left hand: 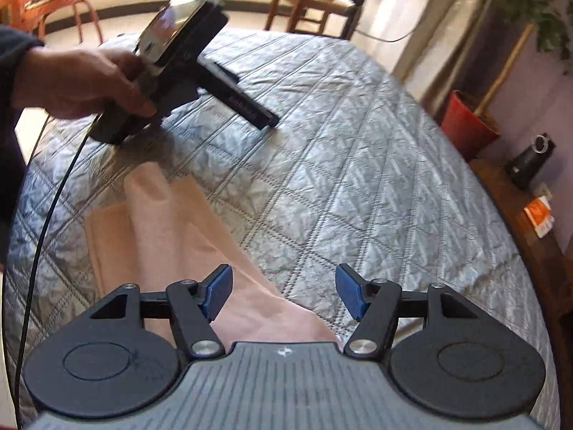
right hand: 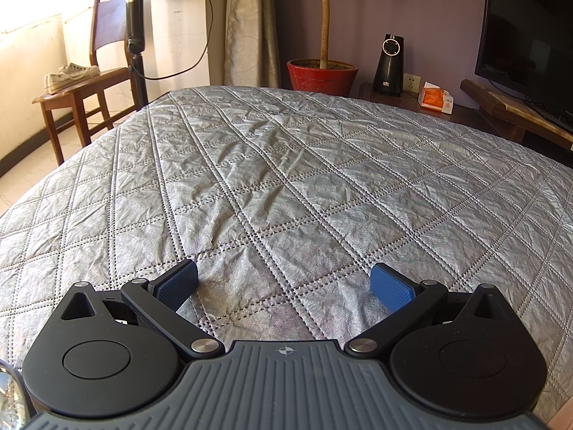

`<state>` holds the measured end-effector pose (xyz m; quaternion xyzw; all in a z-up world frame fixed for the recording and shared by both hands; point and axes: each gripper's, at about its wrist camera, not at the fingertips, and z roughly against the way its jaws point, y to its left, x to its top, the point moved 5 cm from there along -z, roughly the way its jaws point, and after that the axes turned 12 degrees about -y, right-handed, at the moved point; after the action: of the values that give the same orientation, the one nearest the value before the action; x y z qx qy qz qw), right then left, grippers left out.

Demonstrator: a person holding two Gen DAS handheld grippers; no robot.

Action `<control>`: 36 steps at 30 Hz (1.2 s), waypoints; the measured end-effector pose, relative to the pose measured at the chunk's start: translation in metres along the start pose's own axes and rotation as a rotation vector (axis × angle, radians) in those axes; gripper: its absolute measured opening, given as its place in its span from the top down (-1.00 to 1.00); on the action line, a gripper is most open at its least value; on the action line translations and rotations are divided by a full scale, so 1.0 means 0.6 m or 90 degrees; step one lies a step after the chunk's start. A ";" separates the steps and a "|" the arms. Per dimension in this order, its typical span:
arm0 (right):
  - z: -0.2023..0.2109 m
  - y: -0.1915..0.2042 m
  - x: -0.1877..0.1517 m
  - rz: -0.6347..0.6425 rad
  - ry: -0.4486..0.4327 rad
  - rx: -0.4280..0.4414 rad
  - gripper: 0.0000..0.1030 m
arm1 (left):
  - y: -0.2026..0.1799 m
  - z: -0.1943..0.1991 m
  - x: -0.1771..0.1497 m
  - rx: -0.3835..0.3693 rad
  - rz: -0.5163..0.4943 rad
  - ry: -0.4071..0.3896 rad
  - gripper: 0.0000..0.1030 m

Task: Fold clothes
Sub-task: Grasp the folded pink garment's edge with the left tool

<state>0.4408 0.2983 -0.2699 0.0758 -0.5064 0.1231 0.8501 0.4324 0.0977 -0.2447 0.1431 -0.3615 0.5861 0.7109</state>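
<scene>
A pale pink garment lies partly folded on the grey quilted bed cover, near its left side. In the left wrist view my left gripper hovers open over the garment's near end, with nothing between its blue pads. Farther back, a hand holds my right gripper low over the quilt, beyond the garment's far tip. The right wrist view shows the right gripper open over bare quilt, its fingers holding nothing. No garment appears in that view.
A red plant pot, a black speaker, a tissue box and a television stand past the bed's far edge. A wooden chair with shoes and a fan stand are at the far left. A black cable hangs at the left.
</scene>
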 end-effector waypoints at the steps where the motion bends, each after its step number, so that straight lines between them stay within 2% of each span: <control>1: 0.000 0.000 0.000 0.000 0.000 0.000 -1.00 | 0.007 -0.009 -0.004 0.021 0.012 0.015 -0.15; 4: 0.000 0.000 0.000 0.000 0.000 0.000 -1.00 | 0.017 -0.032 -0.021 0.053 0.038 0.057 -0.13; 5: 0.000 0.000 0.000 0.000 0.000 0.000 -1.00 | 0.015 -0.035 -0.025 0.065 0.032 0.068 -0.03; 6: 0.000 0.000 0.000 0.001 0.000 0.001 -1.00 | 0.013 -0.038 -0.029 0.076 0.025 0.079 0.28; 8: 0.001 -0.001 0.000 0.005 0.001 0.001 -0.99 | 0.014 -0.033 -0.031 0.103 0.002 0.071 0.50; 10: 0.003 -0.002 0.002 0.017 0.004 -0.007 -0.99 | 0.013 -0.030 -0.027 0.108 -0.004 0.071 0.64; 11: 0.003 -0.002 0.002 0.022 0.006 -0.011 -0.99 | 0.013 -0.029 -0.026 0.110 -0.006 0.070 0.90; 12: 0.004 -0.003 0.003 0.028 0.007 -0.015 -0.99 | 0.007 -0.027 -0.025 0.108 -0.023 0.067 0.93; 15: 0.007 -0.004 0.006 0.045 0.012 -0.027 -0.99 | -0.008 -0.025 -0.024 0.098 -0.069 0.057 0.96; 17: 0.009 -0.005 0.007 0.057 0.015 -0.035 -0.99 | -0.010 -0.030 -0.028 0.067 -0.074 0.060 0.97; 19: 0.011 -0.006 0.009 0.068 0.019 -0.044 -0.99 | -0.013 -0.028 -0.026 0.032 -0.083 0.042 0.97; 22: 0.013 -0.008 0.012 0.085 0.023 -0.056 -0.99 | -0.012 -0.021 -0.019 0.012 -0.115 0.011 0.93; 23: 0.014 -0.008 0.013 0.091 0.025 -0.060 -0.99 | -0.011 -0.018 -0.017 -0.010 -0.116 0.006 0.72; 24: 0.015 -0.008 0.015 0.103 0.026 -0.064 -0.99 | -0.011 -0.011 -0.013 -0.037 -0.131 -0.005 0.59; 26: 0.016 -0.005 0.021 0.148 0.033 -0.076 -0.99 | -0.010 0.016 -0.003 -0.072 -0.199 -0.041 0.59; 27: 0.016 -0.004 0.023 0.163 0.041 -0.079 -0.99 | 0.001 0.030 0.004 -0.067 -0.225 -0.053 0.59; 29: 0.014 -0.007 0.025 0.168 0.063 -0.080 -0.99 | 0.049 0.046 0.016 -0.055 -0.189 -0.064 0.59; 30: 0.013 -0.012 0.026 0.157 0.075 -0.084 -0.99 | 0.074 0.045 0.019 -0.042 -0.176 -0.062 0.60; 33: 0.020 -0.030 0.029 0.140 0.076 -0.120 -0.99 | 0.110 0.015 0.016 -0.010 -0.198 -0.045 0.64; 36: 0.034 -0.042 0.033 0.152 0.058 -0.150 -0.99 | 0.102 -0.019 0.007 -0.029 -0.235 -0.042 0.65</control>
<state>0.4398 0.2715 -0.2431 -0.0909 -0.4835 0.1660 0.8546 0.3793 0.1245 -0.2630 0.2097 -0.3653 0.4325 0.7972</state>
